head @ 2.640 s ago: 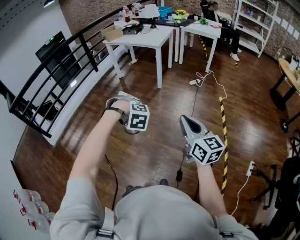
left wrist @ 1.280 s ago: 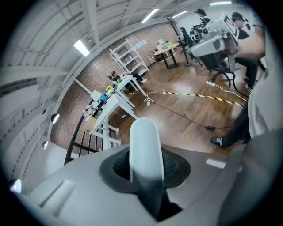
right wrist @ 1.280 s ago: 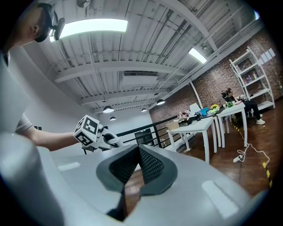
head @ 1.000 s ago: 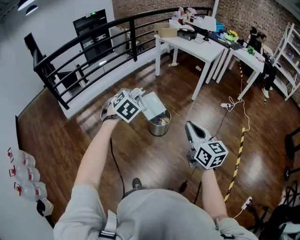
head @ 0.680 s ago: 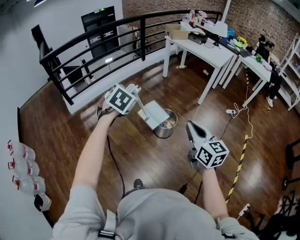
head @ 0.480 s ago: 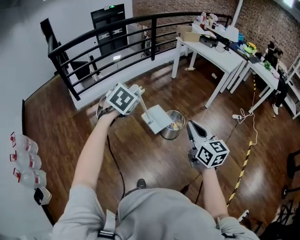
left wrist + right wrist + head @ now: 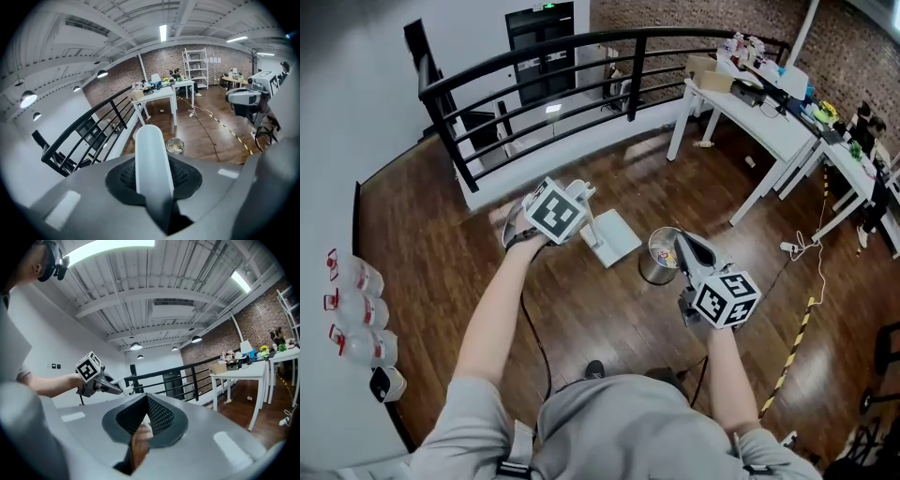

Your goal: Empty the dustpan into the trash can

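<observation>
Jaws of the left gripper [image 7: 578, 197] are clamping the smooth white plastic handle [image 7: 152, 154] of the flat white dustpan [image 7: 615, 236], which is hanging just left of the shiny round metal trash can [image 7: 660, 255], not over it. To tip cleanly, the pan's lip should be sitting above the can's open rim before tilting down slowly. To the can's right, the right gripper [image 7: 683, 246] is pinching a brown stick [image 7: 138, 446], possibly a wooden brush handle.

Bright ceiling strips [image 7: 163, 33] light evenly; soft sheen on wooden floor [image 7: 619, 309]; fisheye bending, dark corners in gripper views.
</observation>
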A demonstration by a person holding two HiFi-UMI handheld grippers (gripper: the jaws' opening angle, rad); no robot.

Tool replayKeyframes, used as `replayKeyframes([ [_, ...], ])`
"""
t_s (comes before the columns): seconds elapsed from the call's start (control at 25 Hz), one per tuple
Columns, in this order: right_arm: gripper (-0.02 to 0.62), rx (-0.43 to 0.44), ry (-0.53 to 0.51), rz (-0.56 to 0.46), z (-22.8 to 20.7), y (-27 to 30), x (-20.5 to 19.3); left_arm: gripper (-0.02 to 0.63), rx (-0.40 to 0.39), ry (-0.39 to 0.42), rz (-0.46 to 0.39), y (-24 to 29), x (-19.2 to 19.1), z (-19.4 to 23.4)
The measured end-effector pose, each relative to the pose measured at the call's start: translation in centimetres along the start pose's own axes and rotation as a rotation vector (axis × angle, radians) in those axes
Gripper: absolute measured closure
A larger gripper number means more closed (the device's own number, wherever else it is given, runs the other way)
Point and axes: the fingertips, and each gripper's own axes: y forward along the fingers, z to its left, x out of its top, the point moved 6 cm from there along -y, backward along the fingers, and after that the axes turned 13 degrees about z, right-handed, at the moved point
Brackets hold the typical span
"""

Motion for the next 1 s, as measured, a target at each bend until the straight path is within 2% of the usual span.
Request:
replayKeyframes([
  [0.16,0.595,-0.01,-0.009,0.003,-0.1,1.6,0.7,0.522,0.008,-0.011,-0.02,2.1,-0.3,1.1],
  [0.32,0.595,0.002,-0.007,0.01,-1.8,3.1,1.1,0.522,0.006,-0.071,0.036,5.9,-0.8,1.4],
  [0.56,0.595,0.027,-0.007,0.04,-7.2,5.3,1.6,0.522,-0.025,-0.156,0.103,13.3,0.3,0.4],
  [0.72,0.595,0.043,-0.012,0.05,-11.2,6.8,2.9,0.521,-0.035,-0.162,0.125,17.3,2.5,-0.5],
  [1.0,0.595,0.093,0.028,0.073,-16.9,8.2,3.2,0.52,-0.02,-0.208,0.177,22.7,3.8,-1.5],
])
